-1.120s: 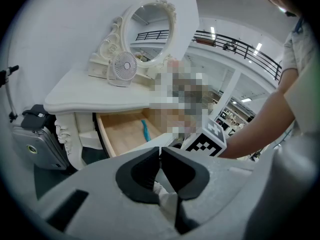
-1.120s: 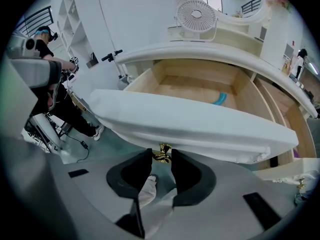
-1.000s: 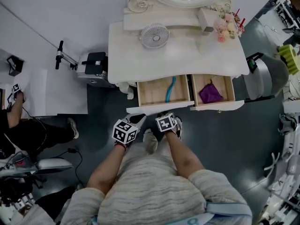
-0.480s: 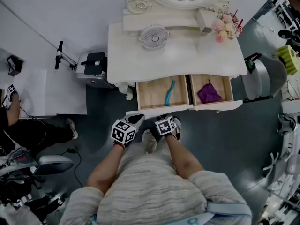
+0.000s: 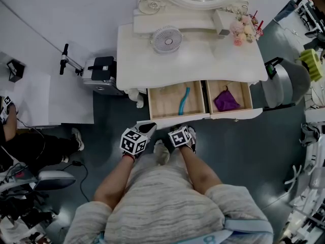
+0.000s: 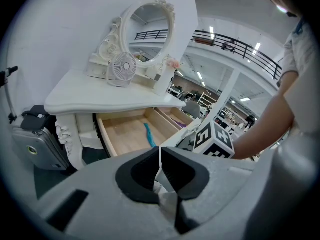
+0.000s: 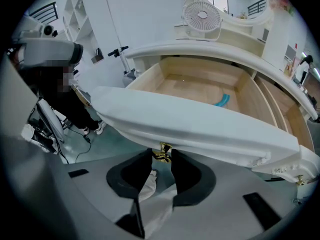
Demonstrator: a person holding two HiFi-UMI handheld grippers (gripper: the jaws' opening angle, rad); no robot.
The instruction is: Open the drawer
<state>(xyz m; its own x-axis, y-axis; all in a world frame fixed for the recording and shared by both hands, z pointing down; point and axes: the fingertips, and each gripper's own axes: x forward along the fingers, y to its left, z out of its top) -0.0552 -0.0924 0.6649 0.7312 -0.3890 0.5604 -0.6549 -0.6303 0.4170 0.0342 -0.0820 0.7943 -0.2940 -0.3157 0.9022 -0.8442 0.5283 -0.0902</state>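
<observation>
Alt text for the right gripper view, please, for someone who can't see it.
The right gripper has its fingers closed on the gold knob of a white drawer front; the wooden drawer stands pulled open. A teal object lies inside, and a white fan stands on the dressing table behind.

Open room above the pulled-out pale wooden drawer [image 5: 165, 103]; a curved turquoise strip [image 5: 183, 99] lies inside, the white worktop [image 5: 203, 67] overhangs behind, and a small gold knob [image 7: 162, 150] fills your right tool [image 7: 162, 155].
</observation>
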